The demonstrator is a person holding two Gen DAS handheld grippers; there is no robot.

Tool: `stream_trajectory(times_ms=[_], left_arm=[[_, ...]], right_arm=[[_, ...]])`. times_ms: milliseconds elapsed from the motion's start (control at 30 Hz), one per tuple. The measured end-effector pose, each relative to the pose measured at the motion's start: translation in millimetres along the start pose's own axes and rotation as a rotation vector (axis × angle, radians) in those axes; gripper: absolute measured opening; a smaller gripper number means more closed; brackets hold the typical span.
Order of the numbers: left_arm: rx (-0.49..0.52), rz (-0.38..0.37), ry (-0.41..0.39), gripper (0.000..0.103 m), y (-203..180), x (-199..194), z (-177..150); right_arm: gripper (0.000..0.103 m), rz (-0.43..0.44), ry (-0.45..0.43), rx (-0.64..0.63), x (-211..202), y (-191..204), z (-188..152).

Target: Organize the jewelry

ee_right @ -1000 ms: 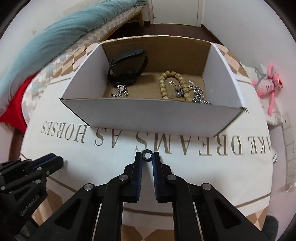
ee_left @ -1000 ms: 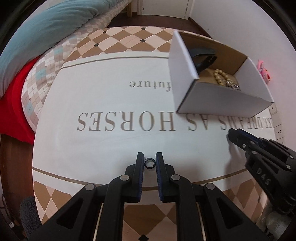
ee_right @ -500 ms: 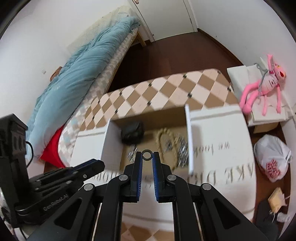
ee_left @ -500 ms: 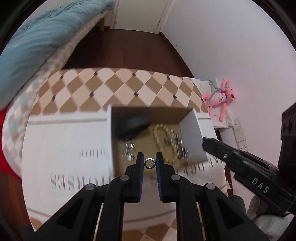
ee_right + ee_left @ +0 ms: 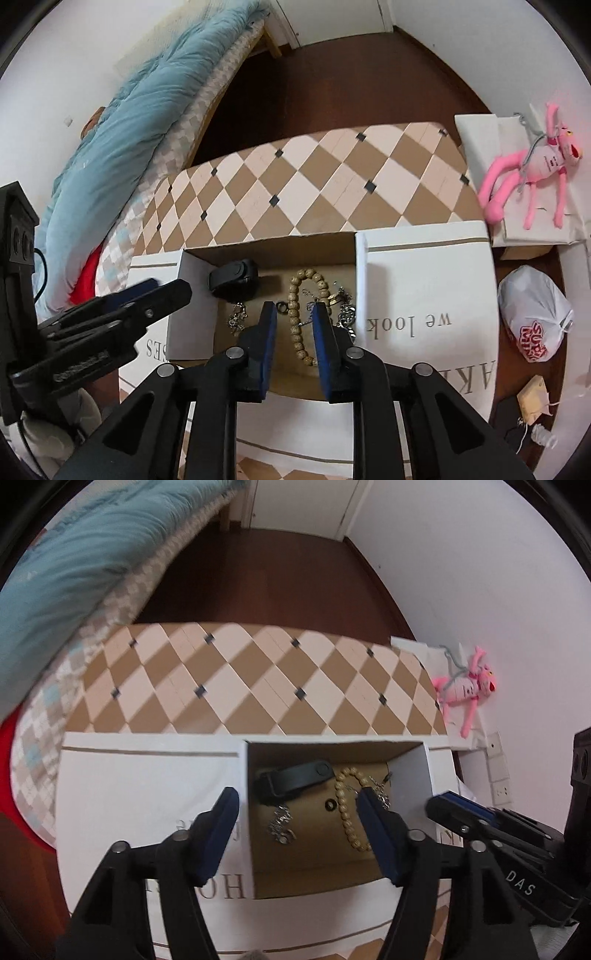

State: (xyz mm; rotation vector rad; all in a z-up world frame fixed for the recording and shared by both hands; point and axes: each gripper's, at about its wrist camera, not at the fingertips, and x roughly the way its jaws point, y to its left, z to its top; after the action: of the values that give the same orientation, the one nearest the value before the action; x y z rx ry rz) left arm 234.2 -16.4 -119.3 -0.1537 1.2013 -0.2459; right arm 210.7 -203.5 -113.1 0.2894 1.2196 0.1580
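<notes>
Lettering on the white printed tablecloth (image 5: 424, 280) reads "we look" at 3 o'clock of the open white cardboard box (image 5: 360, 266), with "HO" visible in the left wrist view. Inside the box lie a black strap-like band (image 5: 295, 779), a tan wooden bead bracelet (image 5: 345, 812), silver chain pieces (image 5: 280, 821) and a small dark ring (image 5: 330, 805) between band and beads. The left gripper (image 5: 295, 812) hangs above the box, jaws spread wide, holding nothing. The right gripper (image 5: 293, 321), stamped "DAS", is parted too, empty, with a second small dark ring (image 5: 281, 307) below it. A pink plush toy (image 5: 532, 166) lies at 2 o'clock.
</notes>
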Motion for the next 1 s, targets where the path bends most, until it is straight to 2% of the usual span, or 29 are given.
stream_trajectory(times_ms=[33, 100, 133, 167, 200, 267, 300, 333, 367, 467, 733, 1000], left_arm=[[0.004, 0.018, -0.008, 0.066, 0, -2, 0], [0.007, 0.045, -0.018, 0.082, 3, -3, 1], [0.009, 0.059, -0.025, 0.087, 4, -4, 0], [0.013, 0.085, -0.036, 0.093, 5, -6, -2], [0.018, 0.101, -0.043, 0.095, 7, -8, -4], [0.024, 0.14, -0.059, 0.096, 8, -10, -10], [0.026, 0.152, -0.064, 0.099, 9, -12, -12], [0.026, 0.164, -0.07, 0.101, 10, -13, -15], [0.023, 0.17, -0.076, 0.103, 10, -13, -19], [0.018, 0.198, -0.083, 0.103, 11, -12, -31], [0.008, 0.222, -0.057, 0.103, 13, -1, -53], [0.016, 0.221, -0.096, 0.103, 6, -19, -58]], right_arm=[[0.022, -0.012, -0.009, 0.004, -4, -1, -1], [0.023, -0.03, -0.028, 0.005, -9, -3, -2], [0.026, -0.051, -0.042, 0.006, -13, -4, -4], [0.033, -0.079, -0.057, 0.001, -16, -4, -5], [0.037, -0.098, -0.071, -0.007, -20, -4, -7], [0.055, -0.16, -0.091, -0.027, -25, -2, -9], [0.059, -0.178, -0.098, -0.036, -27, -1, -11], [0.069, -0.199, -0.105, -0.048, -29, 0, -13], [0.081, -0.232, -0.109, -0.063, -30, 2, -16], [0.098, -0.301, -0.105, -0.089, -28, 4, -25], [0.102, -0.333, -0.059, -0.079, -9, -1, -45], [0.103, -0.339, -0.082, -0.074, -17, 4, -50]])
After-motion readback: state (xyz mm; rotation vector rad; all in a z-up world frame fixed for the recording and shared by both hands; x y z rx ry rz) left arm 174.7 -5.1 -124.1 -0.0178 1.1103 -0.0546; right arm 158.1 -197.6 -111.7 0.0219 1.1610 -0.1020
